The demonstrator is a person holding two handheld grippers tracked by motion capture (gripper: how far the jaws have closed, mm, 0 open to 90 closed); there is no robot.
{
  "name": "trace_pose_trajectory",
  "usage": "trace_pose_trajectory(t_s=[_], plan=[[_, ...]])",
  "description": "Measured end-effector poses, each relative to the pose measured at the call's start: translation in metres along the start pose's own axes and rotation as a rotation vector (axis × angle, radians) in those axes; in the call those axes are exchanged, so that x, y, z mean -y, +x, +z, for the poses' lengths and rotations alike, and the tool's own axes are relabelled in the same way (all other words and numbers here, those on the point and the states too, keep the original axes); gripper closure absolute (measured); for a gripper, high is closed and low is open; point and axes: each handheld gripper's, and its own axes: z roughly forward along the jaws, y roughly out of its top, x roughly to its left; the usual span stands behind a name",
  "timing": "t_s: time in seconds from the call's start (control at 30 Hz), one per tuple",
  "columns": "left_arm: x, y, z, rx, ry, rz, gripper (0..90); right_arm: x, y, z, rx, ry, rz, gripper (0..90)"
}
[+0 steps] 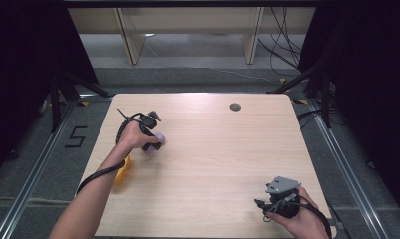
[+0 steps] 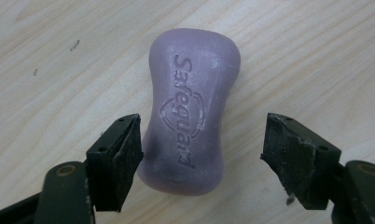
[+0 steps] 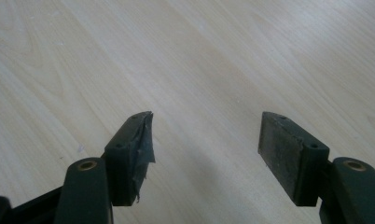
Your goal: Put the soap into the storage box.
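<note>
A purple bar of soap (image 2: 190, 116) stamped "Safeguard" lies flat on the pale wooden table (image 1: 213, 149). In the high view the soap (image 1: 159, 137) shows left of centre, partly under my left gripper (image 1: 154, 142). My left gripper (image 2: 202, 144) stands open around the near end of the bar; its left pad touches or nearly touches the soap, and the right pad is well clear of it. My right gripper (image 1: 261, 205) rests near the table's front right corner. Seen in its own view, the right gripper (image 3: 204, 140) is open over bare wood with nothing between its pads.
An orange object (image 1: 122, 170) lies beside the left forearm near the table's left edge. A round grey grommet (image 1: 235, 106) sits at the back of the table. Dark stands, rails and cables surround the table on the floor.
</note>
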Motion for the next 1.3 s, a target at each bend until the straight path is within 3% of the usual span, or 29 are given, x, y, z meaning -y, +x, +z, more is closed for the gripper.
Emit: trace_pose_trajectory(t_s=[0.03, 0.23, 0.3, 0.33, 0.47, 0.63, 0.9, 1.3], plan=[[-0.001, 0.001, 0.001, -0.001, 0.017, -0.003, 28.0, 0.000, 0.000, 0.000, -0.001, 0.000, -0.002, 35.9], [-0.004, 0.001, 0.007, 0.003, 0.012, -0.015, 28.2, 0.000, -0.001, 0.000, -0.003, -0.001, -0.012, 35.8], [-0.003, 0.001, 0.011, 0.008, -0.013, -0.037, 28.3, 0.000, -0.001, 0.000, -0.004, -0.001, -0.012, 35.8], [-0.005, 0.003, 0.010, 0.006, 0.009, -0.018, 28.4, 0.000, -0.001, 0.000, -0.004, -0.001, -0.013, 35.8], [-0.006, 0.005, 0.013, 0.021, 0.016, -0.050, 28.5, 0.000, -0.001, 0.000, -0.003, -0.002, -0.013, 35.8], [-0.008, 0.008, 0.015, 0.024, 0.029, -0.046, 28.9, 0.000, -0.001, 0.000, -0.004, -0.002, -0.014, 35.8], [-0.008, 0.008, 0.022, 0.018, -0.002, -0.058, 29.8, 0.000, -0.001, 0.000, -0.001, -0.002, -0.015, 35.7], [-0.011, 0.009, 0.022, 0.021, 0.000, -0.067, 37.3, 0.000, 0.000, 0.000, -0.004, 0.002, -0.006, 35.6]])
